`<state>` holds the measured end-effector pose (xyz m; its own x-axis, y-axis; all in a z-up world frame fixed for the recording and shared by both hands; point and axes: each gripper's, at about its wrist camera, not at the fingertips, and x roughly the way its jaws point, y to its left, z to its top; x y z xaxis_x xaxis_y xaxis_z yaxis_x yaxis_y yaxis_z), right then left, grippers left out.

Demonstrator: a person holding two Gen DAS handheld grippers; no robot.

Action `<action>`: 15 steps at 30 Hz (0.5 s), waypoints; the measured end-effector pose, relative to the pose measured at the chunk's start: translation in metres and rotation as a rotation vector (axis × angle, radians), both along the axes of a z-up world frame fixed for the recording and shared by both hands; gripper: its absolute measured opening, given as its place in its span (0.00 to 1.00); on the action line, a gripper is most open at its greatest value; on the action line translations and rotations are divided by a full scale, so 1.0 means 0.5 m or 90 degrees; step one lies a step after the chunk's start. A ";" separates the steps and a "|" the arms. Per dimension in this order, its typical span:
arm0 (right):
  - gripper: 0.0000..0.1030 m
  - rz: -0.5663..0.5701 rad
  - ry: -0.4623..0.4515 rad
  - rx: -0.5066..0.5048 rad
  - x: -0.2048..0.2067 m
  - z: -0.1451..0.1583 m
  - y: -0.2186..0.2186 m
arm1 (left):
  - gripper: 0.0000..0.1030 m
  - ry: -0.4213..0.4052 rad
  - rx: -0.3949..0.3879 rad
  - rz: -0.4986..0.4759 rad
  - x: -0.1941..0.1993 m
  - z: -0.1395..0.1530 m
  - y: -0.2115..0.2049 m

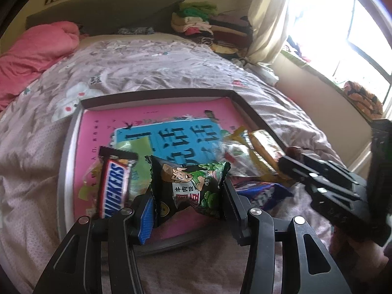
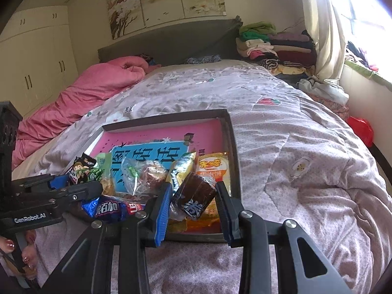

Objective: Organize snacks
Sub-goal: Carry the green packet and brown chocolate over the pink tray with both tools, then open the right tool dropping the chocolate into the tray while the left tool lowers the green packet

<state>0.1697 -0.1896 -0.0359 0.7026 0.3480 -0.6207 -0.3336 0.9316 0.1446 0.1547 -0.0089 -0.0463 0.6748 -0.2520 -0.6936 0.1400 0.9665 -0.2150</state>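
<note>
A shallow box (image 1: 156, 96) with a pink printed bottom lies on the bed; it also shows in the right wrist view (image 2: 229, 127). My left gripper (image 1: 188, 196) is shut on a black and green pea snack packet (image 1: 188, 186), held over the box's near part. A Snickers bar (image 1: 114, 183) lies left of it. My right gripper (image 2: 193, 201) is shut on a brown wrapped cake (image 2: 196, 193), over the box's near right corner. An orange packet (image 2: 213, 166), a clear-wrapped pastry (image 2: 144, 171) and a yellow packet (image 2: 181, 169) lie in the box. A blue packet (image 2: 107, 208) lies at the box's near edge.
The bed has a mauve floral quilt (image 2: 281, 134). A pink duvet (image 2: 85, 93) lies at the far left. Folded clothes (image 2: 274, 46) are stacked by the headboard. A curtain and bright window (image 2: 355, 24) are on the right. Wardrobe doors (image 2: 31, 61) stand at the left.
</note>
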 end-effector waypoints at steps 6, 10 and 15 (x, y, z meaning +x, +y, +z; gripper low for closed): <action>0.35 -0.006 0.000 -0.004 0.009 -0.004 0.000 | 0.50 0.003 0.000 -0.013 0.000 -0.001 -0.014; 0.35 -0.003 0.009 0.001 0.014 -0.011 -0.001 | 0.50 0.003 0.002 -0.009 0.000 -0.001 -0.013; 0.35 0.011 0.007 0.000 0.012 -0.011 0.006 | 0.50 0.003 0.003 -0.005 -0.001 -0.001 -0.008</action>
